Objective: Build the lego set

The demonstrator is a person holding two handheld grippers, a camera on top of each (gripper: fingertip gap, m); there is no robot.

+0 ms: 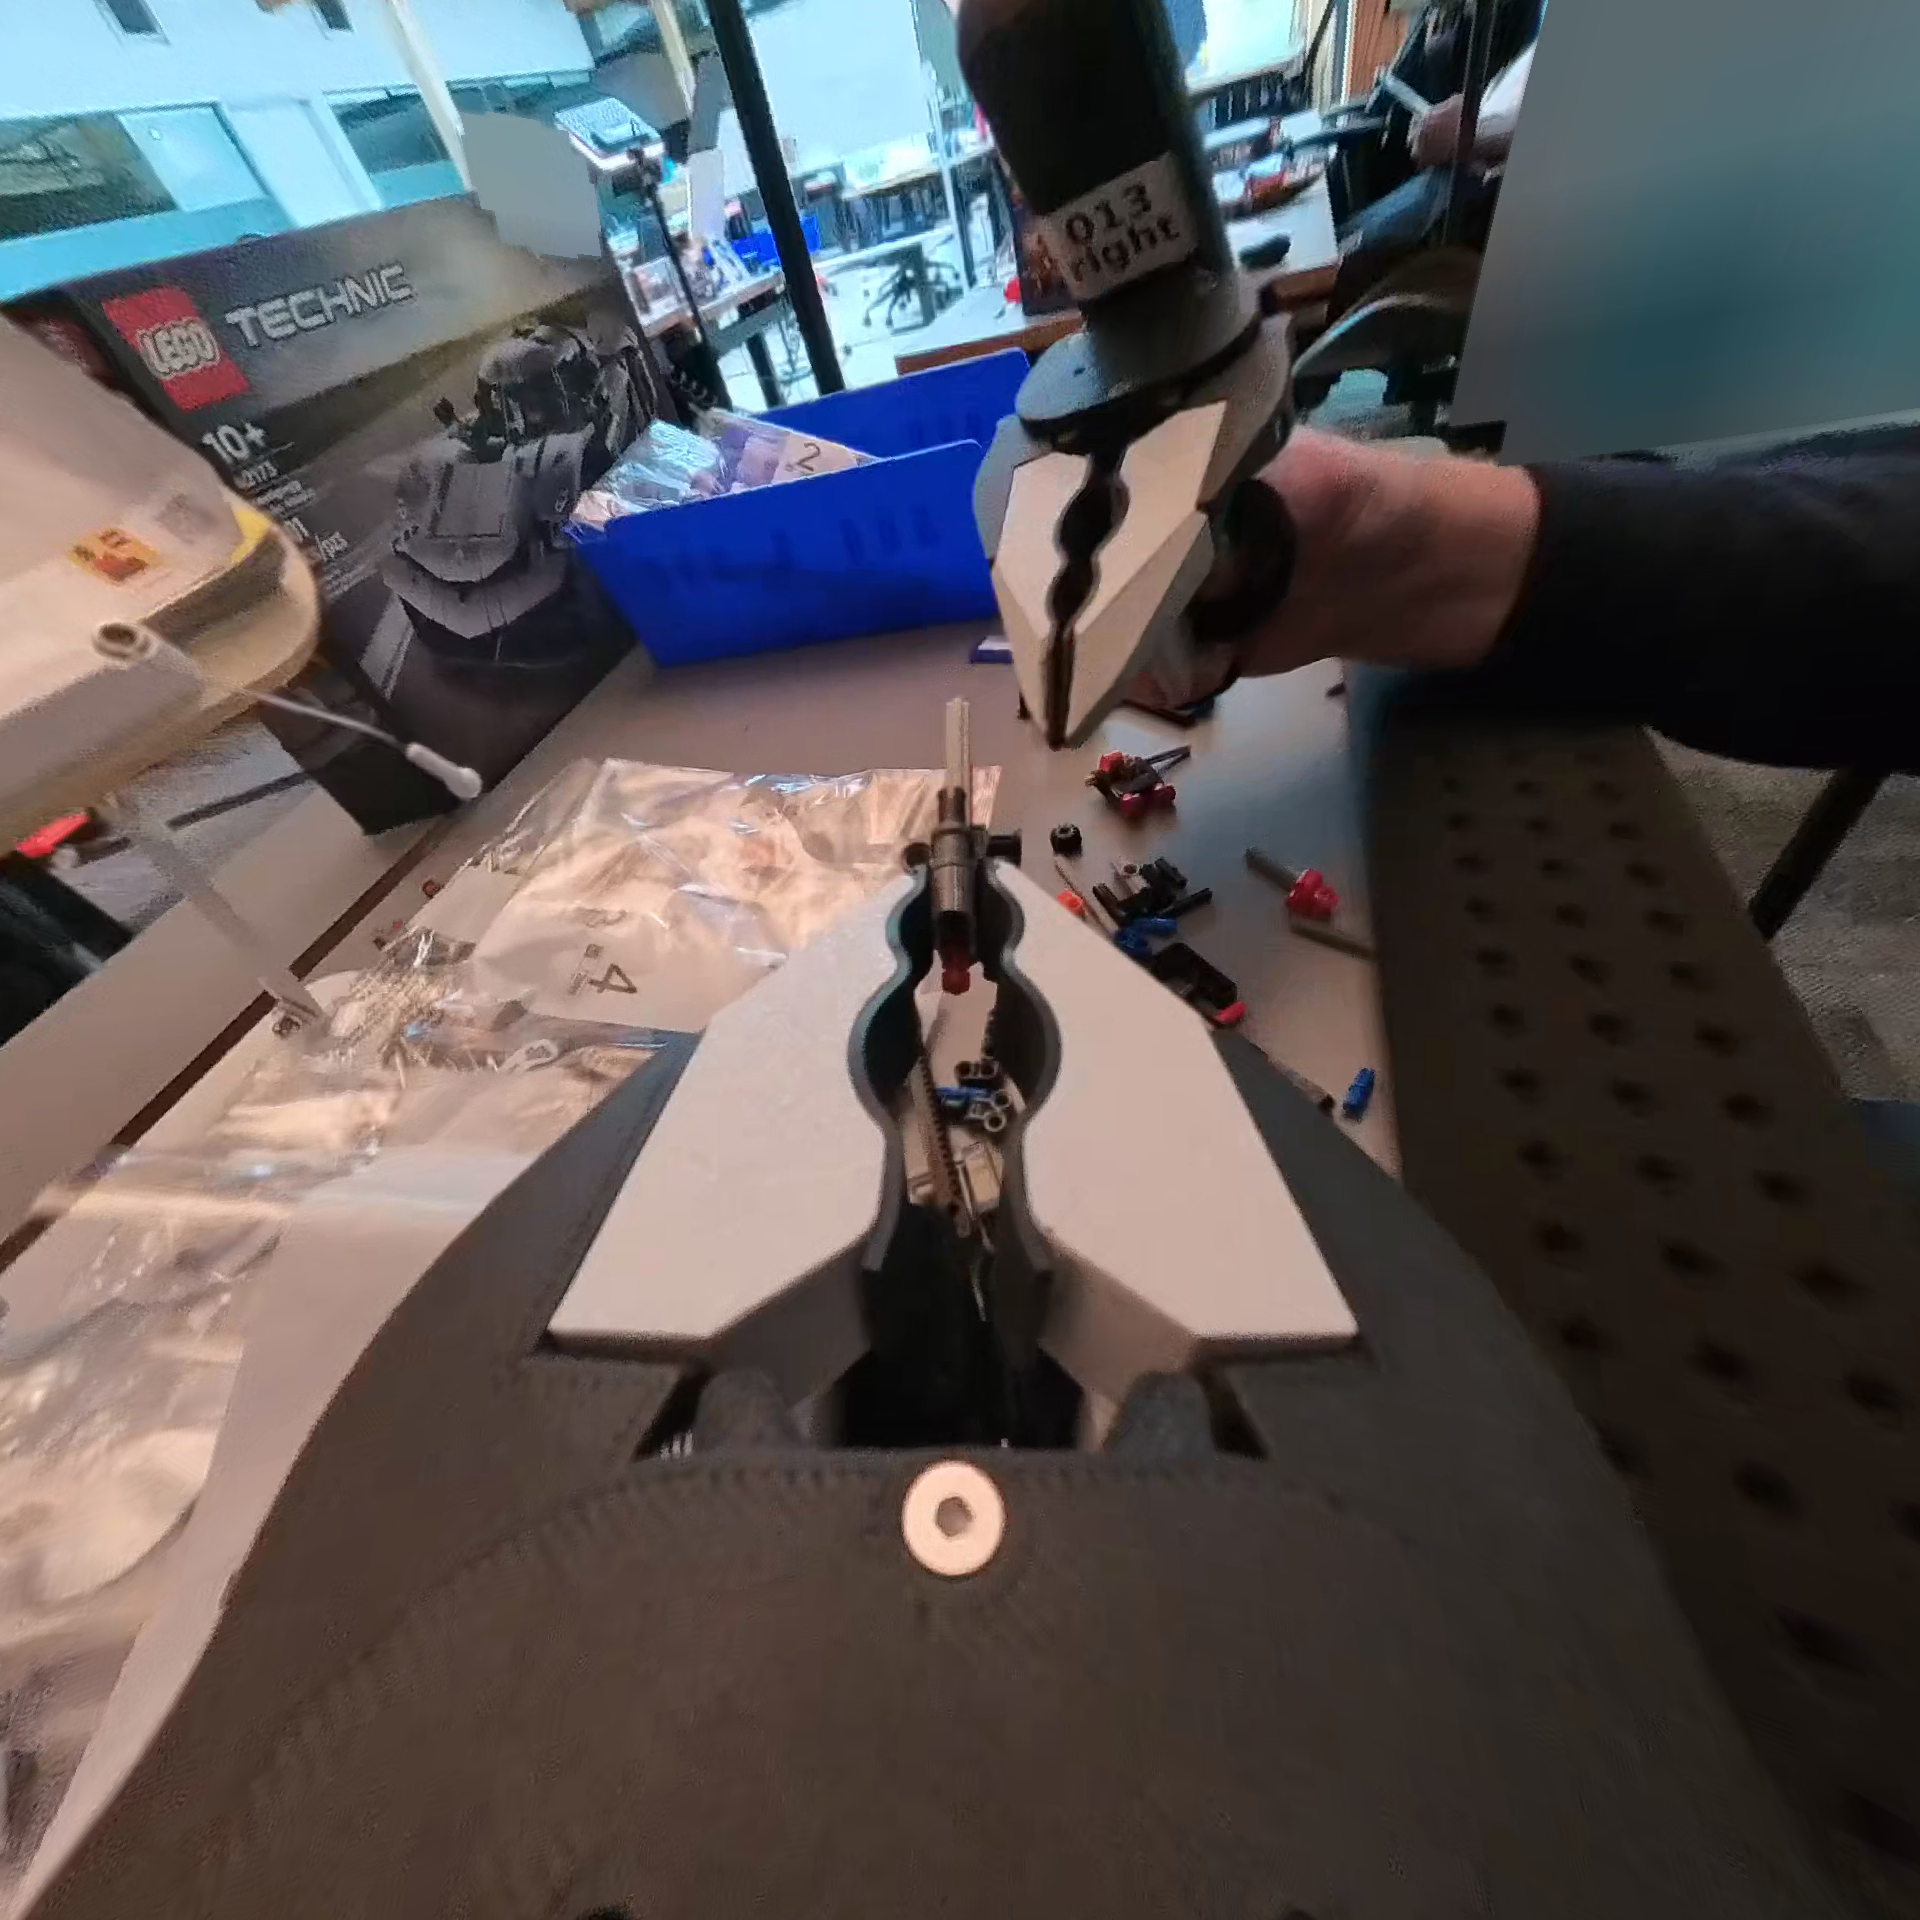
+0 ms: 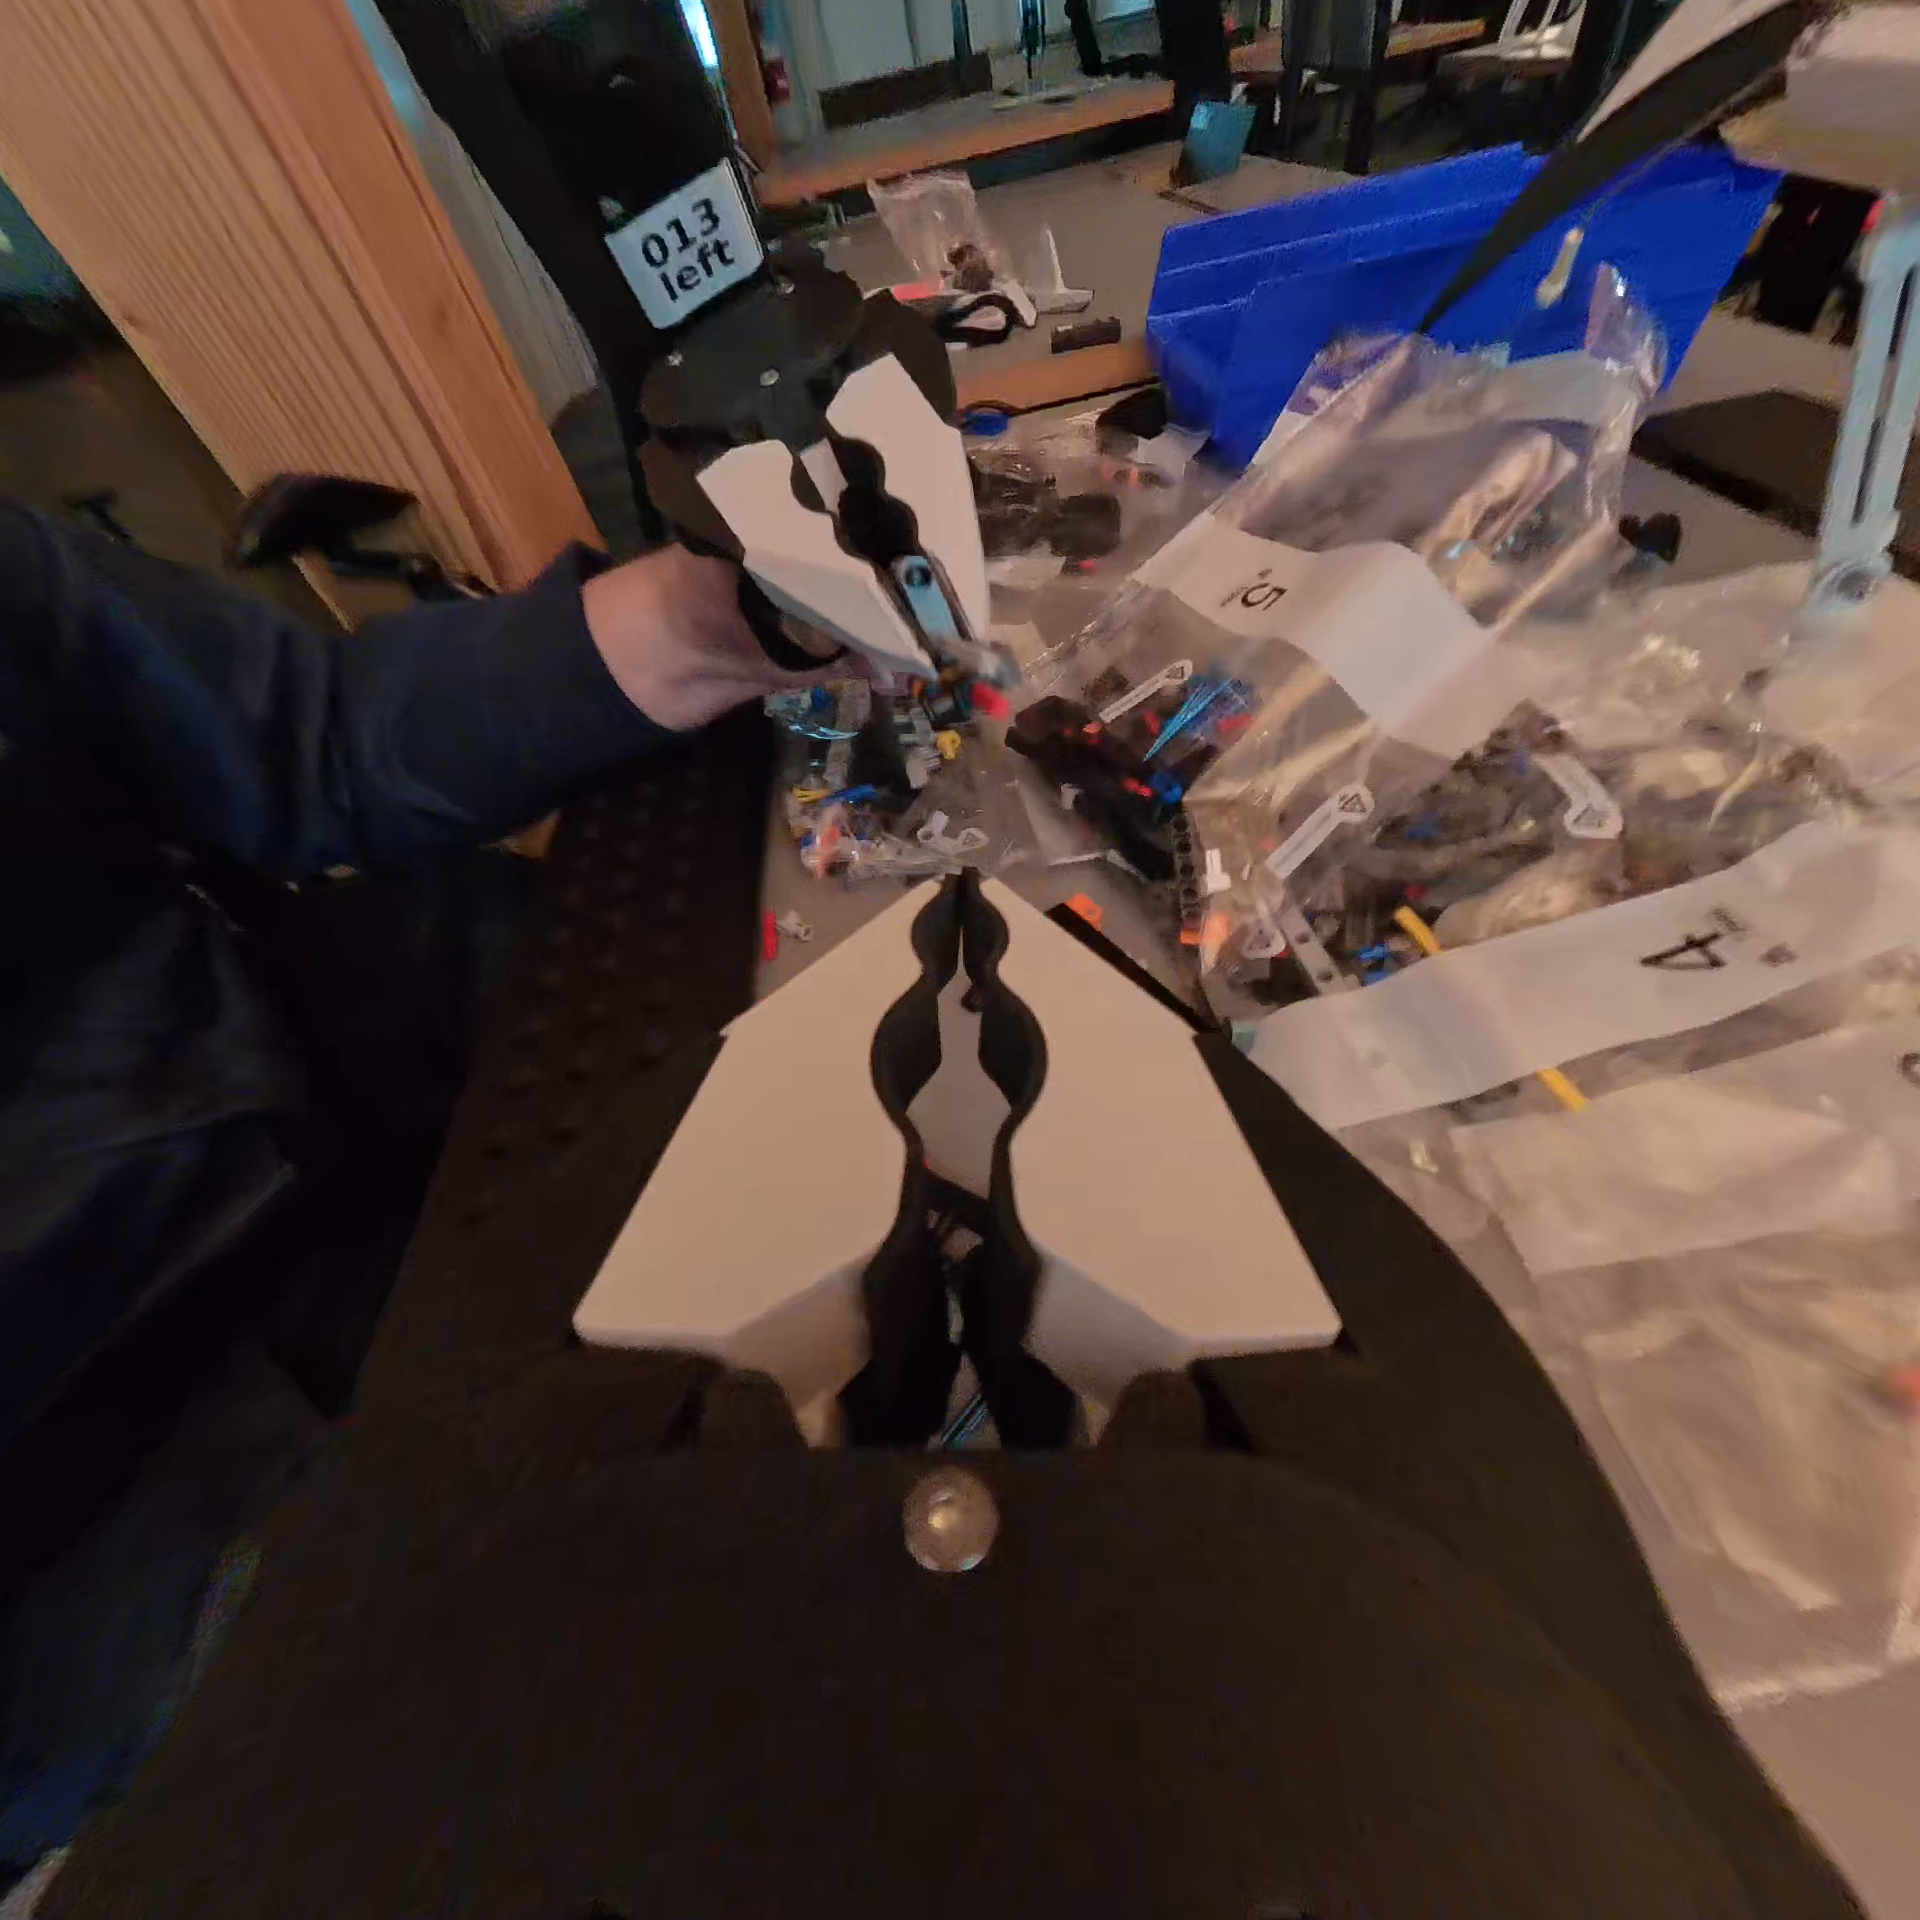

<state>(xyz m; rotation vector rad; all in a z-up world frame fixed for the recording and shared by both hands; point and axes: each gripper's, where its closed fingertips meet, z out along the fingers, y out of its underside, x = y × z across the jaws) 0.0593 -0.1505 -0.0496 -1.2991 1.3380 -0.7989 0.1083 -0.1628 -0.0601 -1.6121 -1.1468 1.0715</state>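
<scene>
- The left gripper (image 1: pixel 956 883) is closed on a small grey axle assembly (image 1: pixel 954 831); the assembly sits between the fingertips and projects forward past them, with a red end piece behind the tips.
- The right gripper (image 2: pixel 961 883) has its jaws drawn together at the table (image 1: pixel 810 717); its tips come down beside loose pieces (image 1: pixel 1143 894). Whether a small dark part is pinched there cannot be told.
- The loose pieces lie ahead and to the right of the left gripper; the numbered clear bags (image 2: pixel 1455 831) lie ahead and to the right of the right gripper, with the blue bin (image 2: pixel 1351 260) beyond them.
- Judgement: the step in hand is fetching the next part for the held assembly. Hold the assembly steady and level, pinch the new part squarely across its width, and align it with the axle before pressing.
- Hard to read: the assembly's exact make-up, the right fingertip contact and the bag contents are blurred. The set box (image 1: pixel 364 436) is partly cut off.
</scene>
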